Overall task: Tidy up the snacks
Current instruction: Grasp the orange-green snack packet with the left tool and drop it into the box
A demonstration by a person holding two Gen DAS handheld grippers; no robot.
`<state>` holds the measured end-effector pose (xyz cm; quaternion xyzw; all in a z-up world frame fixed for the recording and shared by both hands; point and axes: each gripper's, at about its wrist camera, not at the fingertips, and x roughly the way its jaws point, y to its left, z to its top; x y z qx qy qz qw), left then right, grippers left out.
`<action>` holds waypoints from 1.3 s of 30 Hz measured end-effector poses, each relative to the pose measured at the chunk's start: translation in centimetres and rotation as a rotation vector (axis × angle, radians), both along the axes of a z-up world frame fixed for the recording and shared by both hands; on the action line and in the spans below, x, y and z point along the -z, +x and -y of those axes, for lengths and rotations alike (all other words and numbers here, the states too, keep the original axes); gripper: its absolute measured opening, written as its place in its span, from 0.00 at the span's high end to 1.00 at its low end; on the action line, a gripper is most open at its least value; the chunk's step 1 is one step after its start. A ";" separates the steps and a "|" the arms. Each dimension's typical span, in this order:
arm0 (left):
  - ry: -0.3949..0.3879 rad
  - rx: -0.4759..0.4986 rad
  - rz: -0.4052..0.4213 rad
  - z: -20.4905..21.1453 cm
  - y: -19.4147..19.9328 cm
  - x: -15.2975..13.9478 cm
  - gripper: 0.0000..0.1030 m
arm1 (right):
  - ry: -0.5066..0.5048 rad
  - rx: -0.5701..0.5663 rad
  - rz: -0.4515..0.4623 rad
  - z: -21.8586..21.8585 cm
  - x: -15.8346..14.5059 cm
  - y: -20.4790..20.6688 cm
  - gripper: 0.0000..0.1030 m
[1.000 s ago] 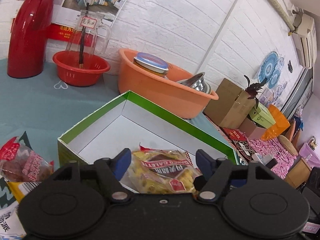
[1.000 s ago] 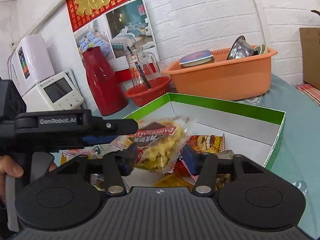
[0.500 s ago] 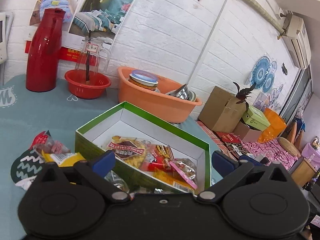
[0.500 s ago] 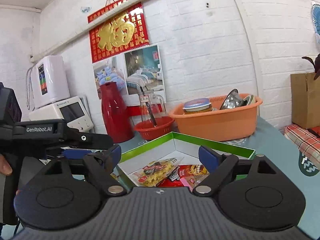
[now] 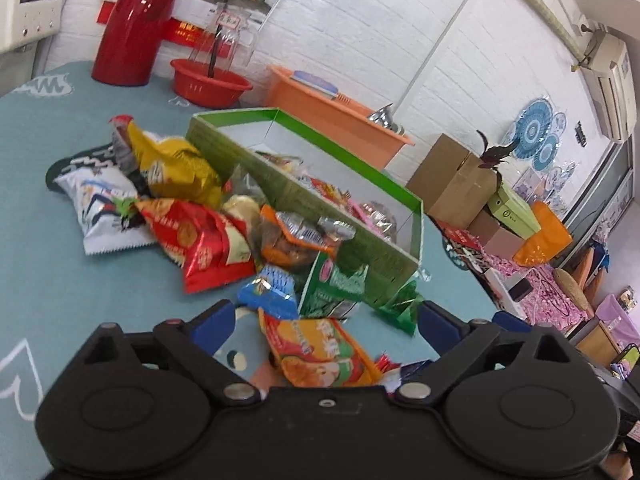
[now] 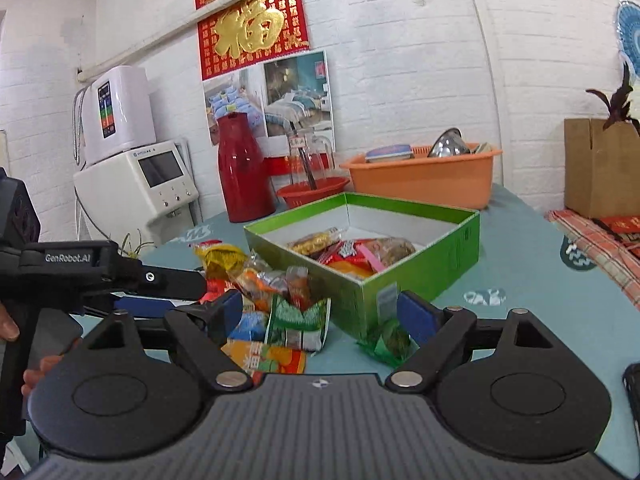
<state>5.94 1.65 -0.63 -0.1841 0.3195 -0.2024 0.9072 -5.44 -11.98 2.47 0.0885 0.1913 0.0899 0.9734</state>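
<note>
A green box (image 5: 304,196) (image 6: 412,264) with a white inside holds several snack packets. Loose snacks lie heaped against its near wall: a red bag (image 5: 204,240), a yellow bag (image 5: 172,164), a white bag (image 5: 100,204), a green packet (image 5: 332,284) (image 6: 298,320) and an orange packet (image 5: 320,352) (image 6: 268,360). My left gripper (image 5: 324,328) hangs open just over the orange packet, holding nothing. My right gripper (image 6: 320,312) is open too, near the green packet and the box's near corner. The left gripper's body (image 6: 108,272) shows at the left of the right wrist view.
At the back stand a red flask (image 5: 136,28) (image 6: 244,176), a red bowl (image 5: 208,84) with a glass jug, and an orange basin (image 5: 336,116) (image 6: 424,180) of dishes. Cardboard boxes (image 5: 456,184) sit past the table's right edge. A white appliance (image 6: 136,184) stands at the left.
Both grippers let go of the yellow snack packets, which now lie in the box, opened wide, and drew back toward the loose pile in front of the box.
</note>
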 end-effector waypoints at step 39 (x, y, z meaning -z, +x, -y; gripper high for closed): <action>-0.144 0.016 -0.149 -6.6 -1.2 4.2 0.52 | 0.139 -0.278 -0.266 -7.5 5.0 4.0 0.20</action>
